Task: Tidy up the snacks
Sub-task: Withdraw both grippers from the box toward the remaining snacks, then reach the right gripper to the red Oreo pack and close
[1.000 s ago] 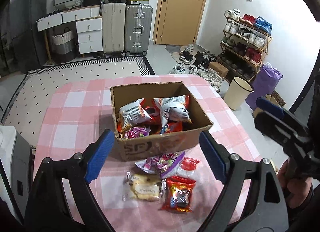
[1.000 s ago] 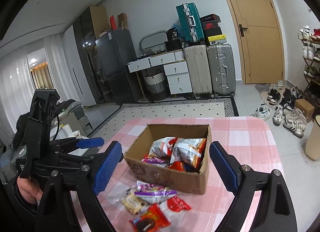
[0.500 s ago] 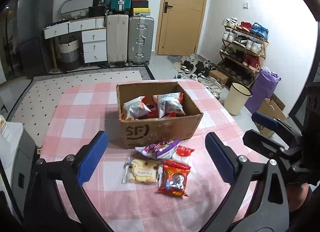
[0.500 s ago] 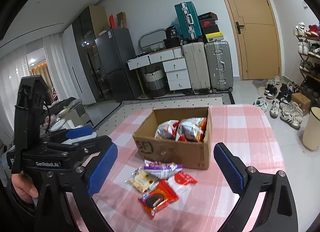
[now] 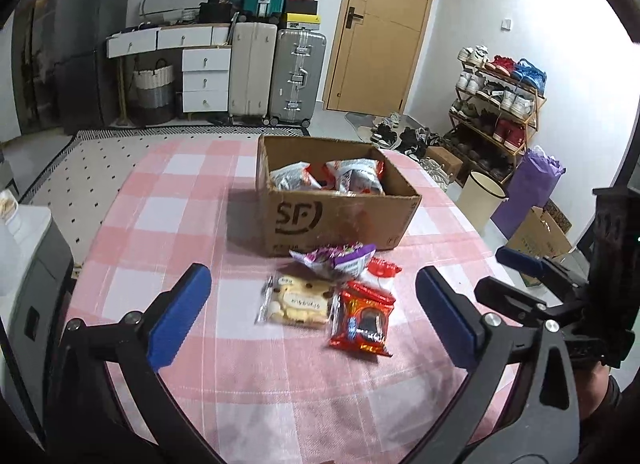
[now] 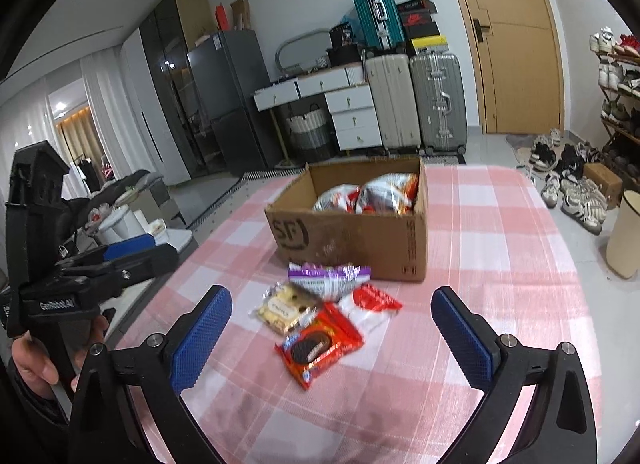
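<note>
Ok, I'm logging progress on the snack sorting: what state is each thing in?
Cardboard box: open, partly filled with snack bags.
Four snack packets: on the tablecloth, outside the box.
Left gripper: opening, empty.
Right gripper: opening, empty.
Door: closed.

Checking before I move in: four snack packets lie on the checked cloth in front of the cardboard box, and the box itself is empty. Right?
Not quite. The cardboard box is not empty: silver and red snack bags already sit inside it, as the left wrist view shows and the right wrist view confirms. The rest holds: four packets, among them the red cookie packet, lie on the checked cloth in front of the box.
</note>
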A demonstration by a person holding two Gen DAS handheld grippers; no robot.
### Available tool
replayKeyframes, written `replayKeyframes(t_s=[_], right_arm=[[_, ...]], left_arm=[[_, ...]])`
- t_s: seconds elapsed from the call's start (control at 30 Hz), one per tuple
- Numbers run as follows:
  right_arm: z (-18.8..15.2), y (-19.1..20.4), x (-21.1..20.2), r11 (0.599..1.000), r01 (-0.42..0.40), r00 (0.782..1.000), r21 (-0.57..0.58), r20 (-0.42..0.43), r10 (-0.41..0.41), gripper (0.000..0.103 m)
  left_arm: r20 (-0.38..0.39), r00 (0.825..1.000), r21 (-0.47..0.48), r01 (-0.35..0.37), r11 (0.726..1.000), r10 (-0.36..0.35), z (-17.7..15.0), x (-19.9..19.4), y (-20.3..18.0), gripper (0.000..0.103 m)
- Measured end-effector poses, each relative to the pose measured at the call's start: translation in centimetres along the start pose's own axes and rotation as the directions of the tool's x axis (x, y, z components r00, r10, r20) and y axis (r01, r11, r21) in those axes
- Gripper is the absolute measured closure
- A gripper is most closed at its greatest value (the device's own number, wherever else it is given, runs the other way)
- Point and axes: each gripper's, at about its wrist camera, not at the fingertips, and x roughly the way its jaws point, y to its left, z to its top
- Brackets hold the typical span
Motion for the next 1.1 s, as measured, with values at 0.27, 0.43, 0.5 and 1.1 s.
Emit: replayKeyframes(t_s=[0.27, 0.43, 0.5, 1.1], right_arm=[[-2.4, -0.5, 2.9, 0.999, -0.015, 0.997, 0.033, -0.072, 0.017, 0.001], [-3.7, -0.4, 5.1, 0.998, -0.042, 0.992, 0.053, -0.119, 0.048, 0.001], [-4.0, -0.1, 6.1, 0.998, -0.042, 0.988, 0.051, -0.146, 0.049, 0.001], [-4.3, 0.9, 13.9, 0.99, 0.014, 0.953, 0.14, -0.302, 0.029, 0.001]], left_arm=[[-0.037, 0.999, 0.009, -0.012, 1.0, 0.012, -3.4, 1.5, 0.8, 0.001], [-0.069, 0.998, -0.004, 0.0, 1.0, 0.0, -5.0, 2.8, 1.4, 0.001], [-0.086, 0.996, -0.02, 0.007, 1.0, -0.009, -5.5, 3.5, 1.7, 0.001], [-0.151, 0.988, -0.118, 0.016, 0.993, -0.034, -8.2, 6.8, 6.1, 0.001]])
